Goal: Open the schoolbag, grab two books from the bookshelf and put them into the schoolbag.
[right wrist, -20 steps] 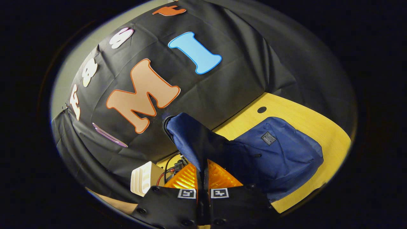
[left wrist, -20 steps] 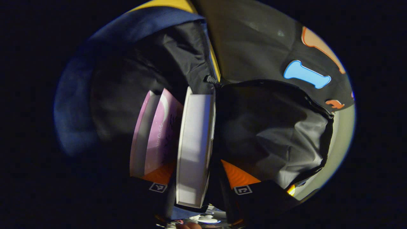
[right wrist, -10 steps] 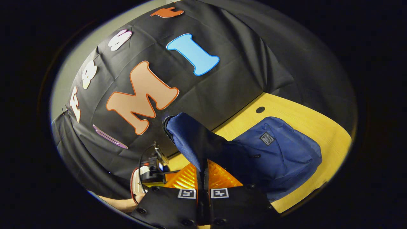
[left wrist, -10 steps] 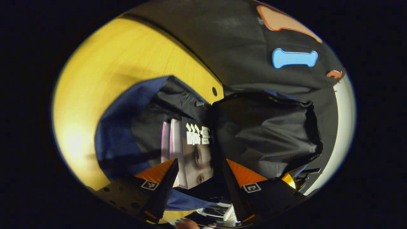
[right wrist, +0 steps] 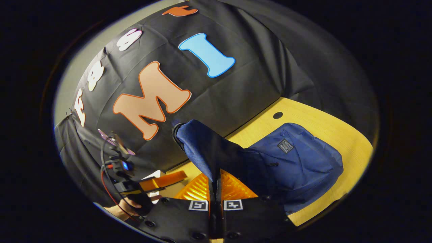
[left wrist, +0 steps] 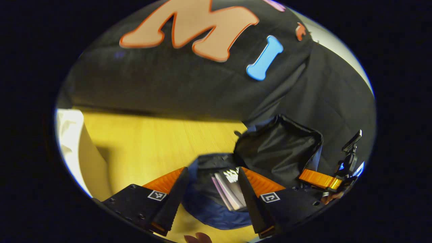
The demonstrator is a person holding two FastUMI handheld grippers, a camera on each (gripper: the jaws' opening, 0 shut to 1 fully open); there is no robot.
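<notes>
The blue schoolbag (right wrist: 297, 162) lies on the yellow table. My right gripper (right wrist: 216, 177) is shut on its raised flap (right wrist: 202, 145) and holds it up. In the left gripper view the flap's black lining (left wrist: 280, 152) stands open at the right. Two books (left wrist: 229, 190) lie side by side inside the bag's mouth, edges toward me. My left gripper (left wrist: 212, 170) hangs open just above and in front of that mouth, touching nothing. One orange finger (right wrist: 165, 180) of the left gripper shows at lower left in the right gripper view, with a hand (right wrist: 118, 209) behind it.
A white bookshelf (left wrist: 72, 141) stands at the table's left end in the left gripper view. Bare yellow table (left wrist: 152, 138) runs between it and the bag. A round cable hole (right wrist: 277, 115) lies near the wall. The right gripper's orange finger (left wrist: 317, 179) sits under the flap.
The left gripper let go of the book inside the bag, opened, and drew back up and out. Both books stay in the bag. The right gripper kept holding the flap.
</notes>
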